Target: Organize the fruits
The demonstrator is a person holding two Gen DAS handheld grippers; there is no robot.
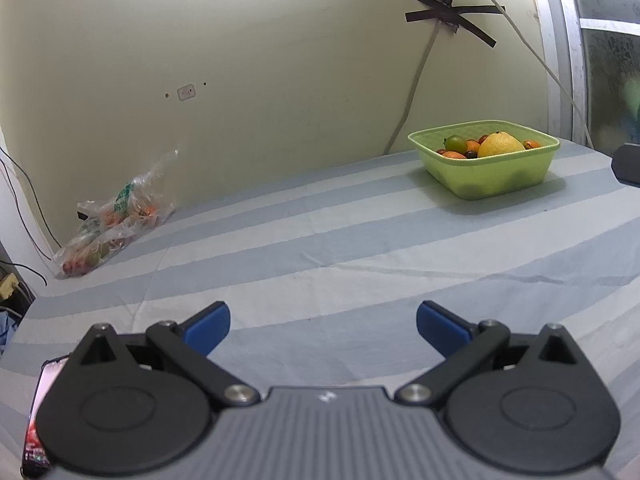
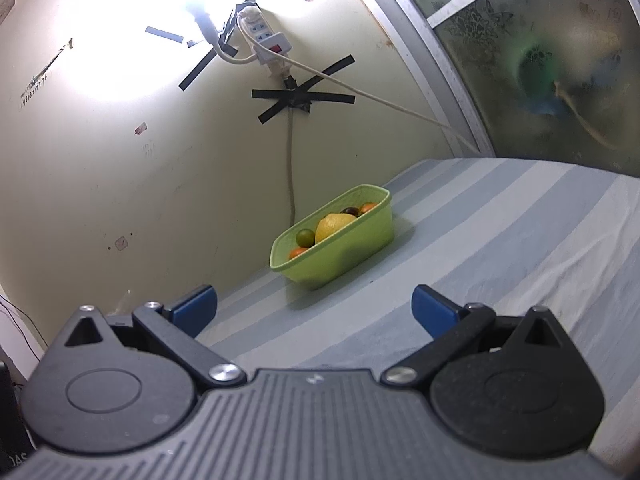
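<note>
A light green plastic tub (image 1: 500, 178) stands on the striped sheet at the far right, near the wall. It holds a large yellow fruit (image 1: 500, 145), a small green fruit (image 1: 456, 143) and several small orange and dark ones. The tub also shows in the right wrist view (image 2: 344, 248), ahead and slightly left, with the yellow fruit (image 2: 334, 225) inside. A clear plastic bag of fruit (image 1: 112, 220) lies at the far left against the wall. My left gripper (image 1: 323, 326) is open and empty over the sheet. My right gripper (image 2: 314, 310) is open and empty, short of the tub.
The grey and white striped sheet (image 1: 320, 248) covers the surface. A cable (image 1: 412, 92) hangs down the wall behind the tub from a taped power strip (image 2: 268, 40). A window frame (image 2: 432, 64) stands at the right. A phone (image 1: 38, 412) lies at the near left edge.
</note>
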